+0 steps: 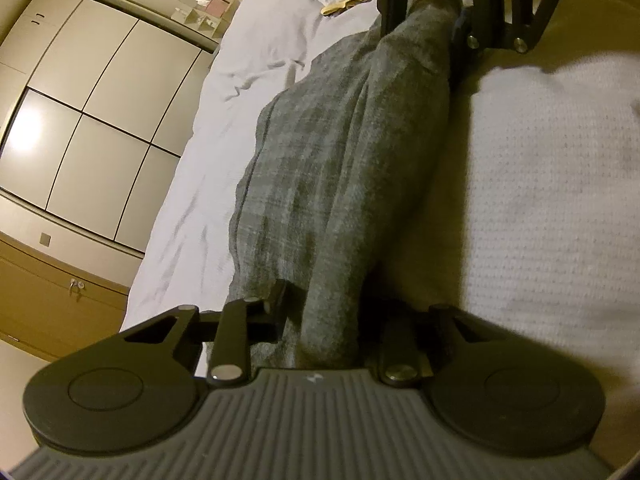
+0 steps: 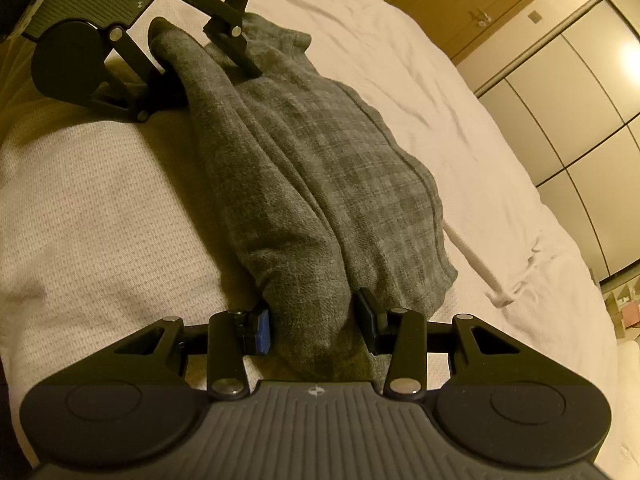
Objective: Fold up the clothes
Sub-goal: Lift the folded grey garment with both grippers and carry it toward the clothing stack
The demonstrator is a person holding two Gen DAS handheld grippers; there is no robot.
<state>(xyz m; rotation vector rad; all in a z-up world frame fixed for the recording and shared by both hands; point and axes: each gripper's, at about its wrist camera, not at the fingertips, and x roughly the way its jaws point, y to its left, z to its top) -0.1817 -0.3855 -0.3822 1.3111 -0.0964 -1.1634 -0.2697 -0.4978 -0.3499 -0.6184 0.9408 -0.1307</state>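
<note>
White bed (image 2: 400, 60) bears grey checked garment (image 2: 320, 184), fold unfinished: left gripper (image 1: 324, 320) and right gripper (image 2: 316, 324) each clamp an end, towards 12 o'clock.

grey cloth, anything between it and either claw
Nothing visible. The left claw and right claw each already pinch an end of the grey cloth, stretched between them over the bed.

Garment (image 2: 320, 184) on the bed (image 2: 400, 72), strung between left gripper (image 2: 208, 52) and right gripper (image 2: 316, 324), wardrobe (image 2: 580, 120) beyond.
</note>
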